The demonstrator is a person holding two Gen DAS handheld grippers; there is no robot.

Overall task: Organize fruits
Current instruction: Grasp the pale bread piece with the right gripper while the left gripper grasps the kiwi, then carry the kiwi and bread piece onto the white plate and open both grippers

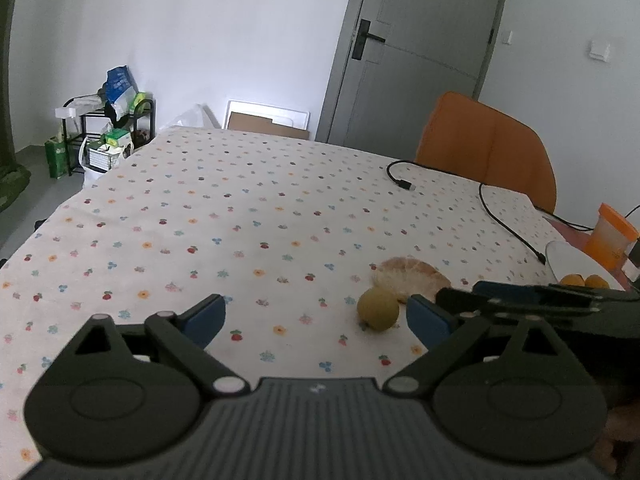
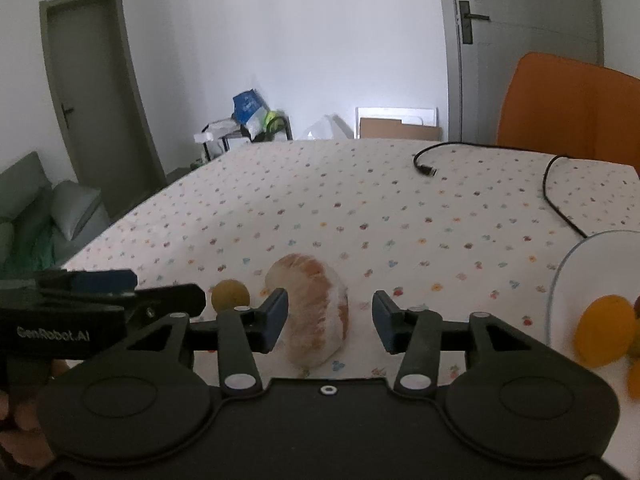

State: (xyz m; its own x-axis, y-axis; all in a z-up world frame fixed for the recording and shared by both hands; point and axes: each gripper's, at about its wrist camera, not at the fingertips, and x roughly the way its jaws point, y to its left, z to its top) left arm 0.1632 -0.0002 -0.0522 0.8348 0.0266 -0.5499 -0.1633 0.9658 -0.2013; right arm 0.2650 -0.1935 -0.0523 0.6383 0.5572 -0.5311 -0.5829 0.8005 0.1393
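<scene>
Now both tongs wide open, empty: left tongs [image 1: 316, 318] beside one green fruit [image 1: 378, 309], right tongs [image 2: 330, 322] around one wrapped pomelo piece [image 2: 316, 308].

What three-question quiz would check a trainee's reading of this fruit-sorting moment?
1. True or false: the right gripper is shut on the wrapped pomelo wedge.
2. Which fruit lies nearest the left gripper? A) small green fruit B) an orange
3. Fill in: the oranges sit in a glass ____.

Key: 1 false, its jaws are open either side of it; 2 A; 3 bowl.
</scene>
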